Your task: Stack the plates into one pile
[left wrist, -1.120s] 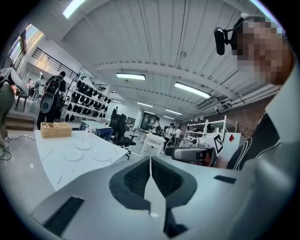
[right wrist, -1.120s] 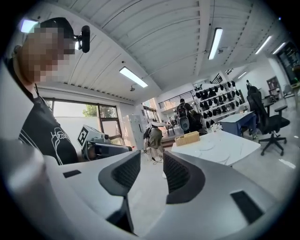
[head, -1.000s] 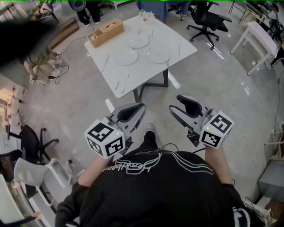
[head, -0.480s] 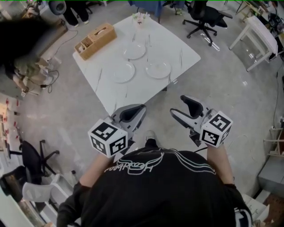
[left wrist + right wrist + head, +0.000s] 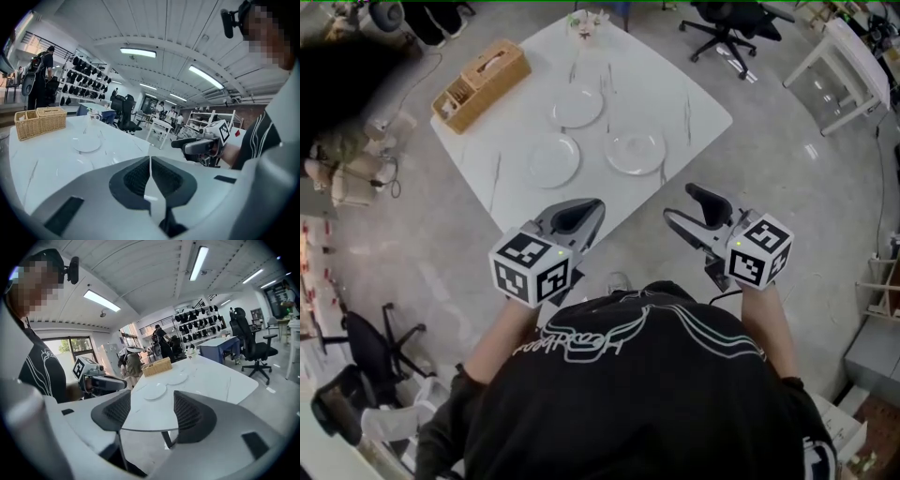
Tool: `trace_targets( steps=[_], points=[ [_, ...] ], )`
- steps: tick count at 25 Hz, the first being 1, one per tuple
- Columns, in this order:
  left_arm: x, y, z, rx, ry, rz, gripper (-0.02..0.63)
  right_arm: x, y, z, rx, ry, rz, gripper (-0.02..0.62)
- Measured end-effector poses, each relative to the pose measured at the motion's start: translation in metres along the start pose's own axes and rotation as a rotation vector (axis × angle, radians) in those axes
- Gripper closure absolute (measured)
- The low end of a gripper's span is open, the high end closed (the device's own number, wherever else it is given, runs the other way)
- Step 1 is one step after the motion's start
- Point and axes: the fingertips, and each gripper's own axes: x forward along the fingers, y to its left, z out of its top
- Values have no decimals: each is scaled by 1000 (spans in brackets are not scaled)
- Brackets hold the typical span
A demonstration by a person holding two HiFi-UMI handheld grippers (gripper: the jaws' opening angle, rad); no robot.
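Evidently it is the approach: three plates (image 5: 551, 159) lie apart on the table (image 5: 694, 103), none stacked, it seems. The left gripper (image 5: 589, 208) is closed, empty; the right gripper (image 5: 681, 204) is wide, empty. Next, reach one plate's rim.

Wicker basket (image 5: 481, 82), black office chair (image 5: 727, 26)

1. Three plates lie apart from one another in the middle of the table (image 5: 675, 89).
2. The far plate (image 5: 577, 106) lies toward the far corner. The left plate (image 5: 551, 159) and right plate (image 5: 635, 150) lie side by side, closer to the near corner.
3. The basket (image 5: 481, 82) sits along the far-left edge, by the left corner.
4. The vase (image 5: 586, 23) stands at the far corner.
5. The left gripper (image 5: 581, 211) and right gripper (image 5: 684, 206) hang side by side at the near corner.
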Motion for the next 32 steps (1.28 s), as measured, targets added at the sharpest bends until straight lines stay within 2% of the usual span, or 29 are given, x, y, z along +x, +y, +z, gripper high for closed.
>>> trace_targets(
  steps=[8, 19, 27, 32],
  points=[
    [46, 38, -7, -23, 74, 40, 574, 22, -50, -6, 47, 45, -22, 310],
    [112, 94, -11, -46, 185, 146, 574, 68, -127, -15, 123, 153, 43, 310],
    [144, 131, -33, -103, 270, 206, 574, 105, -180, -21, 133, 248, 74, 310],
    [159, 144, -46, -128, 306, 226, 574, 126, -198, -34, 110, 322, 82, 310]
  ],
)
